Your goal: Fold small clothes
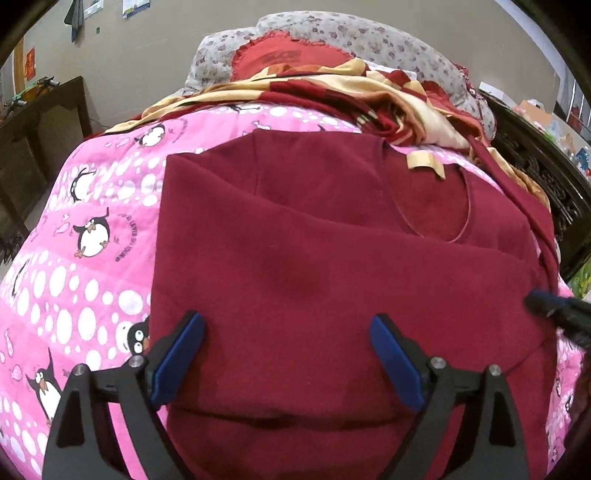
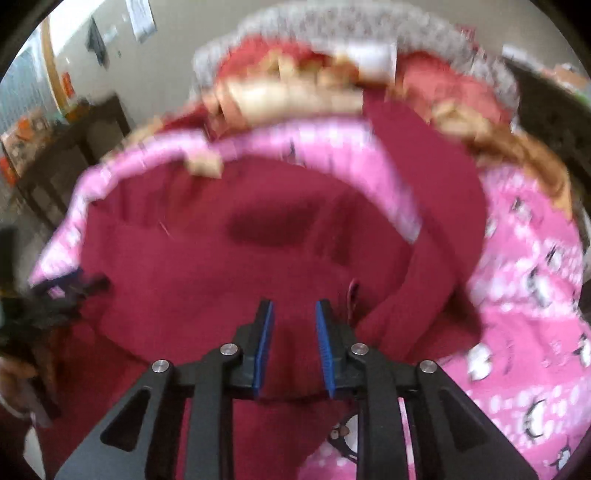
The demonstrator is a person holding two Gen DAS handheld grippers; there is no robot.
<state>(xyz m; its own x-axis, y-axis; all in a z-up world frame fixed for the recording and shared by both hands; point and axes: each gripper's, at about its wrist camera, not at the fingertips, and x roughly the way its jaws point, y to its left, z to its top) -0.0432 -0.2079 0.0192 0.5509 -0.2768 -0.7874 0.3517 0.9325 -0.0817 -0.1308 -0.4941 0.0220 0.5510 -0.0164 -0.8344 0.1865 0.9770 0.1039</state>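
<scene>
A dark red shirt lies partly folded on a pink penguin-print bedspread, its neckline and tan label toward the far right. My left gripper is wide open just above the shirt's near part, holding nothing. My right gripper shows at the left wrist view's right edge. In the blurred right wrist view my right gripper hovers over the shirt, its blue pads a narrow gap apart with nothing visibly between them. The left gripper shows at that view's left edge.
A red and cream blanket and a floral grey pillow are heaped at the bed's far end. A dark wooden table stands at the left, a dark carved bed frame at the right.
</scene>
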